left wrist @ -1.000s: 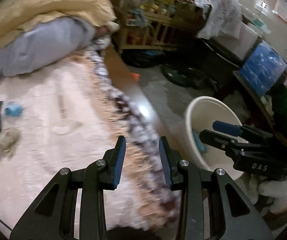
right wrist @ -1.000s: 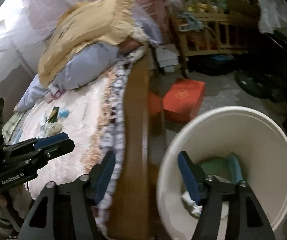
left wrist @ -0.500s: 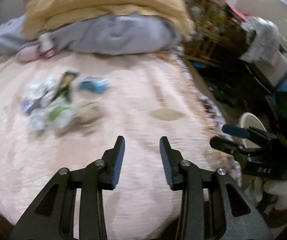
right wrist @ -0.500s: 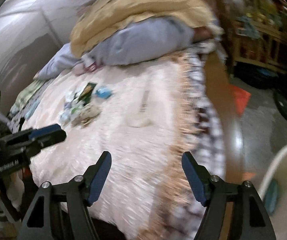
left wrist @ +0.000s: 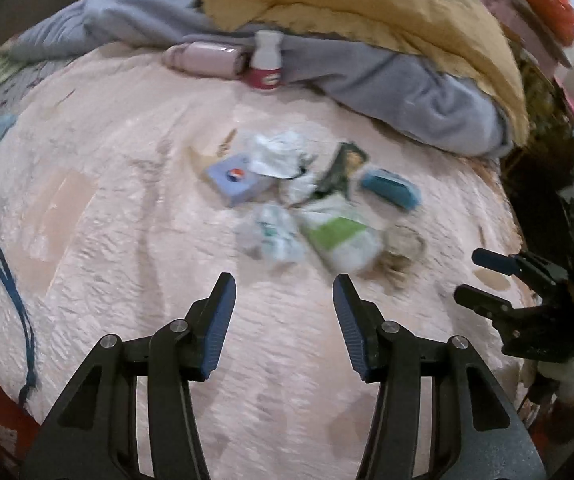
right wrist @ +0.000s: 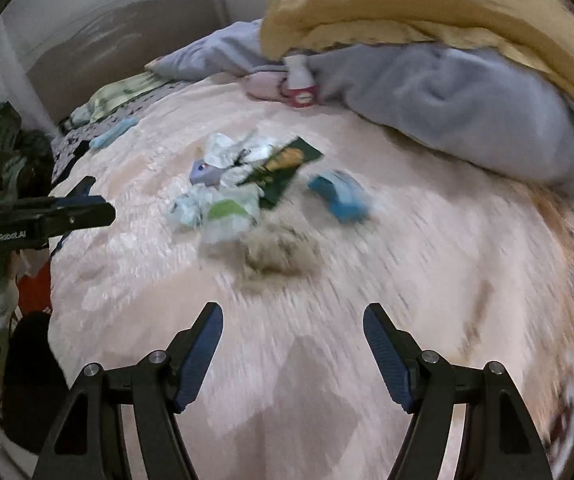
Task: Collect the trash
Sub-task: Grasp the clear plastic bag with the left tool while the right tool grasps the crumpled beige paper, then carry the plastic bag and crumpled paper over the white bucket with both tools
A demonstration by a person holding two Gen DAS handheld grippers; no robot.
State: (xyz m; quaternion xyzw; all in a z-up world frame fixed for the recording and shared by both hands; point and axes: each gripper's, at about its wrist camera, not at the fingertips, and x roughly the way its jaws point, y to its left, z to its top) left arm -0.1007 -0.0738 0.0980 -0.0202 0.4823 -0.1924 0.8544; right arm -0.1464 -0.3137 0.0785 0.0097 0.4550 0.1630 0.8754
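Two tools hang apart and empty over a bed, short of the trash.
Left tool (left wrist: 283, 312) and right tool (right wrist: 293, 344) both have fingers spread. The trash pile (left wrist: 307, 200) lies mid-blanket (left wrist: 127, 200): crumpled white wrappers (right wrist: 223, 208), a dark green packet (right wrist: 283, 170), a blue packet (right wrist: 341, 196) just beside, a brownish clump (right wrist: 279, 256) nearest the right tool.

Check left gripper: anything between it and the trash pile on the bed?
Nothing visible. The left gripper is open above bare pink blanket, and the trash pile lies straight ahead. The right gripper sits off to the side, out of the path.
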